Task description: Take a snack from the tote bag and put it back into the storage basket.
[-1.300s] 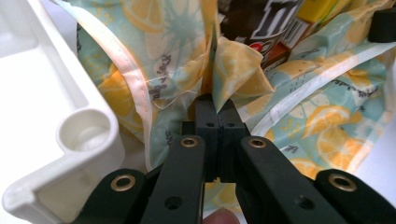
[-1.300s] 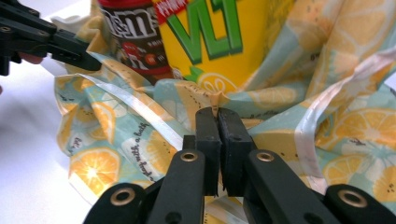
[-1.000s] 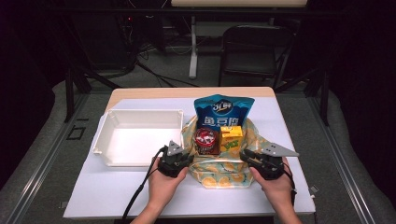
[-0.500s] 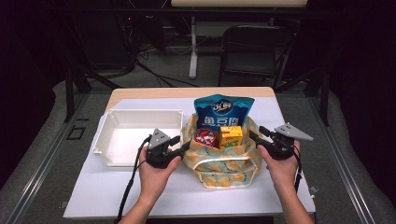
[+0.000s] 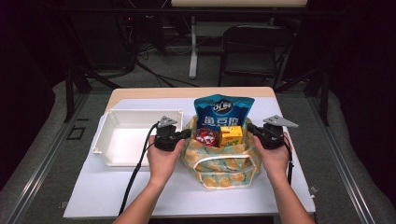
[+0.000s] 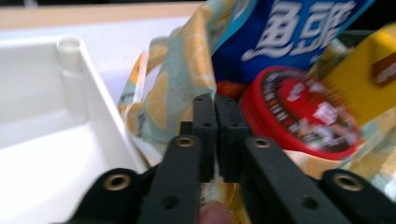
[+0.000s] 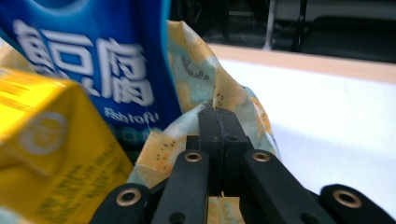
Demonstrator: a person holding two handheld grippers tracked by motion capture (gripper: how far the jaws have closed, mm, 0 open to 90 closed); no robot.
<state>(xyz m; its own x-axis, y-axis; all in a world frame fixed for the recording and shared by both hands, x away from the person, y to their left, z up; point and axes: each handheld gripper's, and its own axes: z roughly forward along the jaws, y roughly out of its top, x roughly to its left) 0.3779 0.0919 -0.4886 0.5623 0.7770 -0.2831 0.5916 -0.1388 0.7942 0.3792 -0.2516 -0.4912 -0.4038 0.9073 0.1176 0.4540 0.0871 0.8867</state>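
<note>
With both jaw sets just closed, the left gripper (image 5: 186,134) and right gripper (image 5: 252,128) each clenched opposite rim edges of the lemon-print bag (image 5: 224,163), apparently to spread its mouth. It stood just beside the white tray (image 5: 105,140), holding a chip packet (image 5: 223,112), red tin (image 5: 205,136) and yellow carton (image 5: 231,135).

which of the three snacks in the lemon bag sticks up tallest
The blue chip bag: it stands upright at the back, well above the rim, while the red round tub and yellow carton sit low before it.
</note>
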